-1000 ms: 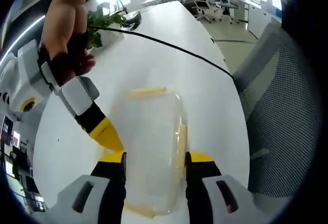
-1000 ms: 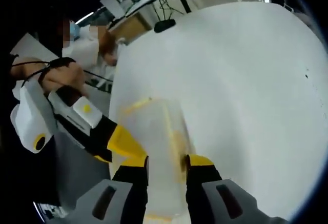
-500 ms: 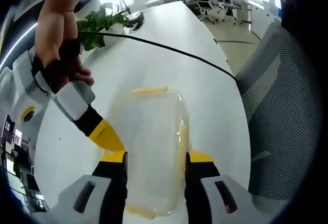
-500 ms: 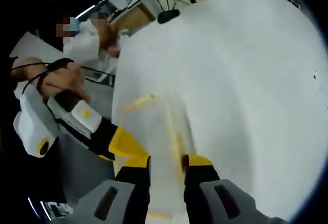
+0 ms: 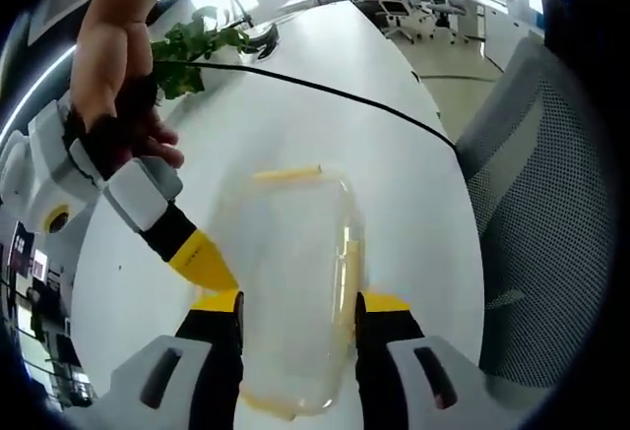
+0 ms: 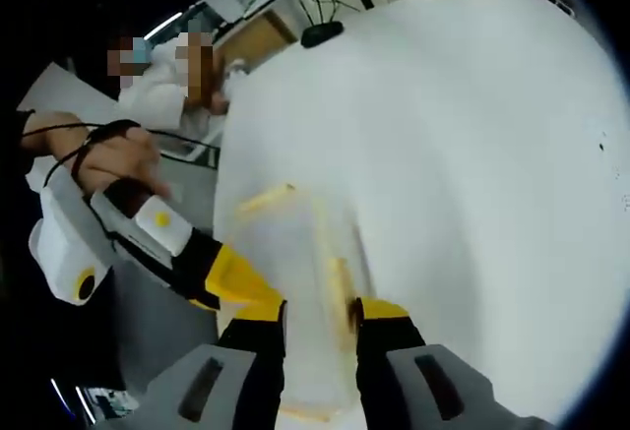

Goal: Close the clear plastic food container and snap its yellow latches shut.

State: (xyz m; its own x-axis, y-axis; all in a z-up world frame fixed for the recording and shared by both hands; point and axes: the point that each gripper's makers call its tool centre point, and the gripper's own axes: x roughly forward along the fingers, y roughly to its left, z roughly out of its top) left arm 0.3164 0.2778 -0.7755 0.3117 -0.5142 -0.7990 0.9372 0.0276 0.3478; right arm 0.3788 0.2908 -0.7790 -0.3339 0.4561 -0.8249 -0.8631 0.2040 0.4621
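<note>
The clear plastic container (image 5: 290, 273) lies flat on the white table (image 5: 325, 135). One yellow latch (image 5: 285, 172) is at its far end and another yellow latch (image 5: 345, 268) runs along its right side. My left gripper (image 5: 300, 304) has its jaws partly apart over the container's near end, the right jaw beside the side latch. The right gripper (image 5: 202, 258), held by a hand, points its yellow tip at the container's left edge. In the right gripper view the container (image 6: 295, 253) runs between the jaws of my right gripper (image 6: 320, 312), with the left gripper (image 6: 231, 277) at its left edge. I cannot tell whether the jaws touch it.
A black cable (image 5: 325, 91) crosses the table beyond the container, near a green plant (image 5: 187, 51). A grey mesh office chair (image 5: 541, 233) stands off the table's right edge. In the right gripper view, seated people (image 6: 187, 76) are past the table's far left edge (image 6: 231, 154).
The hand with the right gripper has shifted slightly. The container and both pairs of jaws stand as before.
</note>
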